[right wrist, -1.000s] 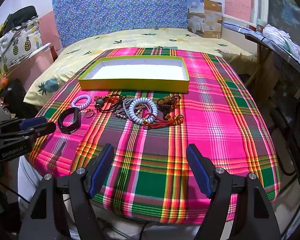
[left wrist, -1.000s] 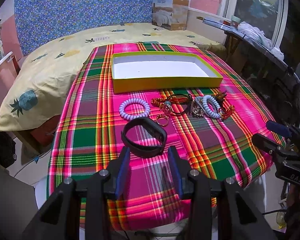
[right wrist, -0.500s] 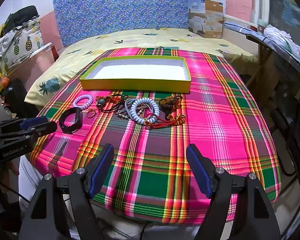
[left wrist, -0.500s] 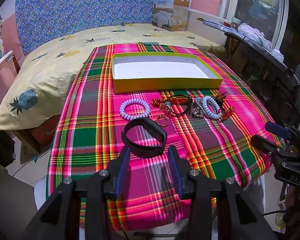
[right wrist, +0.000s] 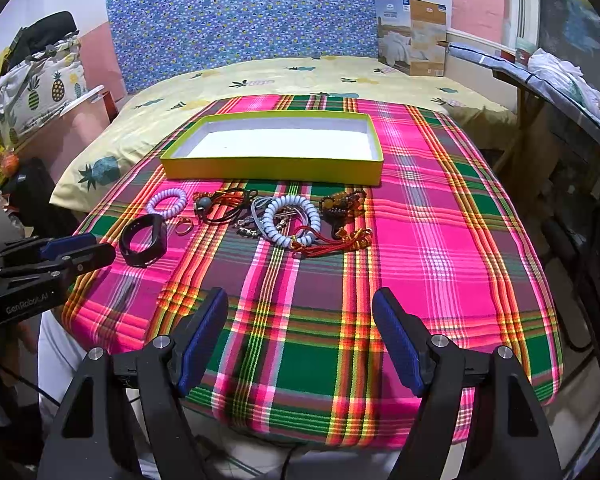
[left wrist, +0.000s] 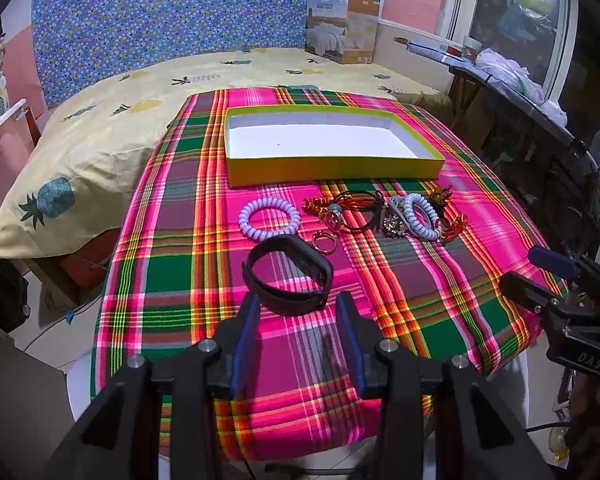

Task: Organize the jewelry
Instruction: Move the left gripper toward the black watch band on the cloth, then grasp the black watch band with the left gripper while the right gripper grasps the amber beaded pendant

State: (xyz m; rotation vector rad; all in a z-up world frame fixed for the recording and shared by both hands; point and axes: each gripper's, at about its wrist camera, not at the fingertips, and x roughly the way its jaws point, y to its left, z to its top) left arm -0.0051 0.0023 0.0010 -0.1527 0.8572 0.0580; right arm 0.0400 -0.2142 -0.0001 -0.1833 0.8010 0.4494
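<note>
A black wristband (left wrist: 288, 276) lies on the plaid cloth just ahead of my left gripper (left wrist: 298, 304), which is open; the band's near edge sits level with the fingertips, untouched. Beyond it lie a lilac spiral hair tie (left wrist: 269, 222), a gold ring (left wrist: 325, 240) and a tangled pile of jewelry (left wrist: 400, 216). Farther back stands a yellow-green box (left wrist: 332, 168), white inside and holding nothing. My right gripper (right wrist: 300, 300) is wide open over bare cloth, well short of the pile (right wrist: 296, 220). The right wrist view also shows the left gripper (right wrist: 80, 252) beside the wristband (right wrist: 144, 242).
The plaid-covered table (right wrist: 440, 240) drops off at its near, left and right edges. A bed with a pineapple sheet (left wrist: 140, 112) lies behind it. A cluttered dark shelf (left wrist: 540, 120) runs along the right. My right gripper (left wrist: 540, 276) shows at the right edge of the left wrist view.
Almost nothing: both views have shifted only slightly, and both grippers keep the same opening. No object has moved.
</note>
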